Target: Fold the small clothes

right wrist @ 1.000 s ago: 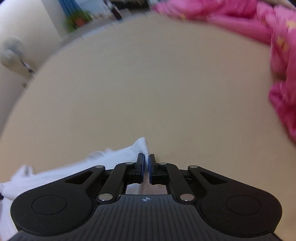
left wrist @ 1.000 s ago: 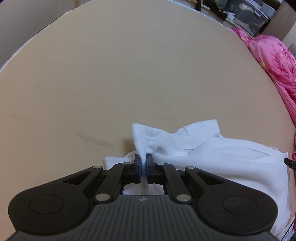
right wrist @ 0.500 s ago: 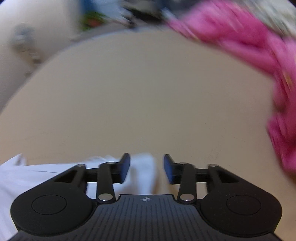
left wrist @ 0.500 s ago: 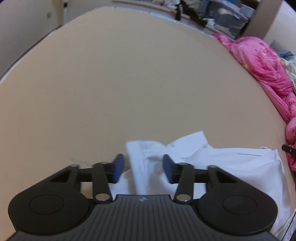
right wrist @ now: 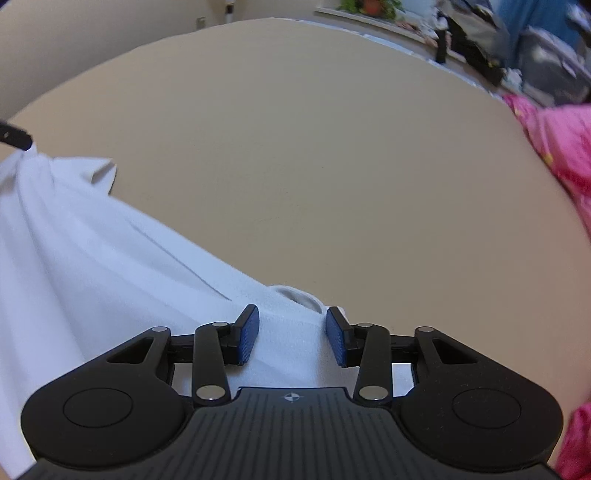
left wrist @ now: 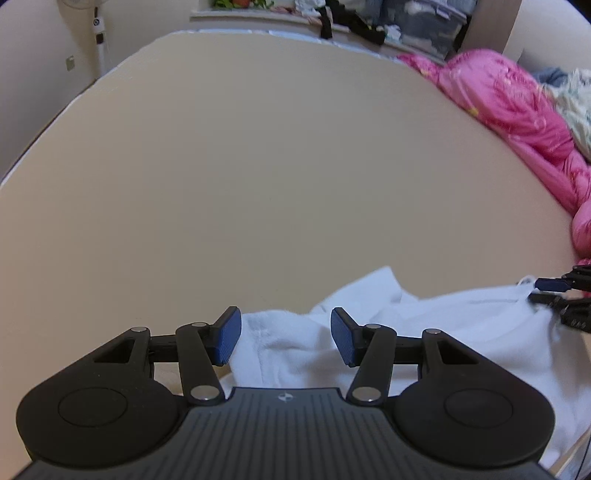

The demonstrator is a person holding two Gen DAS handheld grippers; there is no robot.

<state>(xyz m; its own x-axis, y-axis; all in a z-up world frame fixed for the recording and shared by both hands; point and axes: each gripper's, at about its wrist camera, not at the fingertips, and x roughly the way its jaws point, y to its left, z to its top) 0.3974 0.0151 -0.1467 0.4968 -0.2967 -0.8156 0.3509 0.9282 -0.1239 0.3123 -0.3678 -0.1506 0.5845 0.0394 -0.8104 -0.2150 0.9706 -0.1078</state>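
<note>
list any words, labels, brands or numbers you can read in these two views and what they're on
No readable words or numbers in either view.
Left gripper body: a small round cross-mark emblem, no letters.
Right gripper body: the same emblem, no letters.
Pink quilt: a printed pattern only, no text.
Storage boxes at the far edge: any labels too small and blurred to read.

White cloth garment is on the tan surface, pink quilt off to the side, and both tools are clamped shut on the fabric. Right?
Not quite. Both tools stand open: the left tool and right tool each have a gap between the blue pads, as each wrist view shows. The white cloth garment lies on the tan surface, with the pink quilt at the side.
</note>
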